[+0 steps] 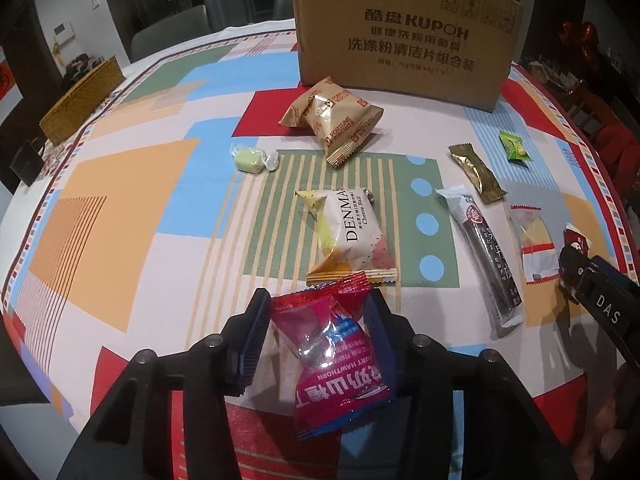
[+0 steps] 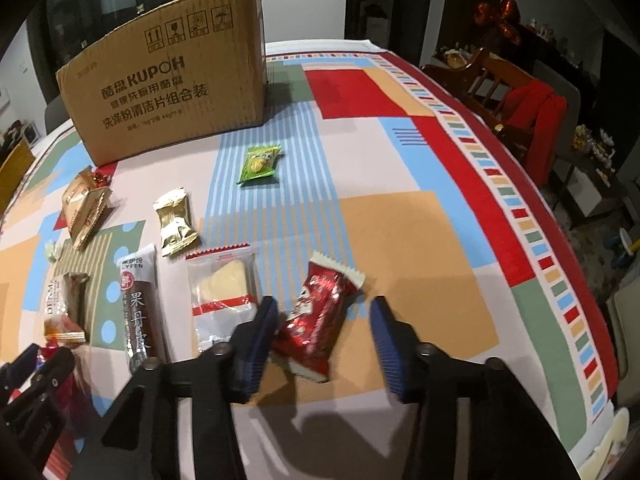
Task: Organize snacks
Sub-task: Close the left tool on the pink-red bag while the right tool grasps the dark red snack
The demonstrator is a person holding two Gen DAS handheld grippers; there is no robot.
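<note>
A pink-red hawthorn snack packet (image 1: 334,354) lies between the jaws of the left gripper (image 1: 316,320), its right edge against the right finger and a gap at the left, so the jaws stand released; just ahead of them lies the Denma cheese ball pack (image 1: 352,236), beyond it the fortune biscuit packs (image 1: 334,118) and the cardboard box (image 1: 404,32); the right gripper (image 2: 324,320), jaws spread wide, straddles a red foil snack (image 2: 316,320) on the tablecloth (image 2: 420,240), the left finger touching it.
</note>
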